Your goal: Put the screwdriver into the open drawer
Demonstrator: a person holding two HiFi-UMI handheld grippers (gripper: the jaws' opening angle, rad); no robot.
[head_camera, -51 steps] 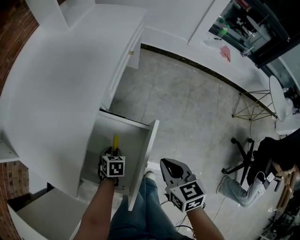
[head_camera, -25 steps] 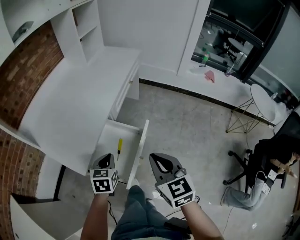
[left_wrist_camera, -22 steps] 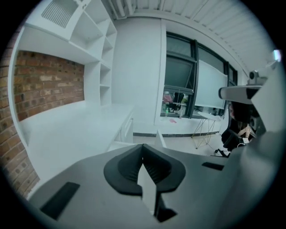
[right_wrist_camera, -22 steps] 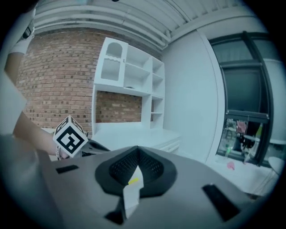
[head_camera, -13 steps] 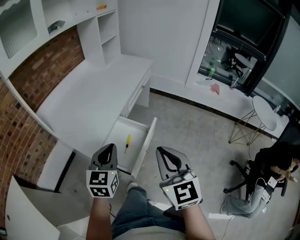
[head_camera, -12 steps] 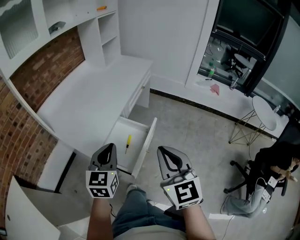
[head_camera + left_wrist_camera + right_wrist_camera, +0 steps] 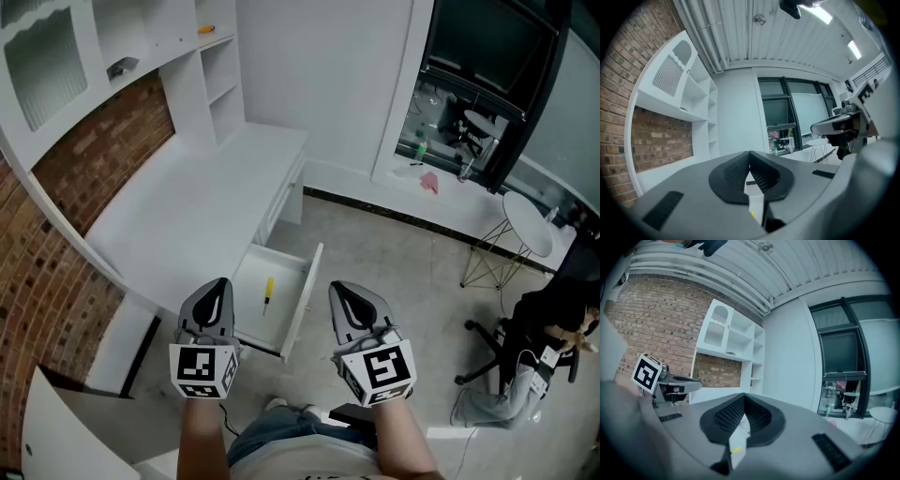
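Note:
The yellow-handled screwdriver (image 7: 268,293) lies inside the open white drawer (image 7: 302,292), which is pulled out from the desk. Both grippers are held above and nearer to me than the drawer, touching nothing. My left gripper (image 7: 218,285) hangs left of the drawer, shut and empty; in the left gripper view (image 7: 750,153) its pads meet. My right gripper (image 7: 339,289) is right of the drawer front, its jaws also together with nothing between them, as the right gripper view (image 7: 743,397) shows.
The white desk top (image 7: 187,206) runs along a brick wall (image 7: 56,234) under white shelves (image 7: 122,56). My legs (image 7: 281,441) are below the grippers. At the right, a seated person (image 7: 558,328), an office chair and a wire-legged table (image 7: 525,220) stand on the grey floor.
Both grippers have risen and drawn back from the drawer, the left one more. The screwdriver stays lying in the drawer. The head view has lifted and takes in more of the room.

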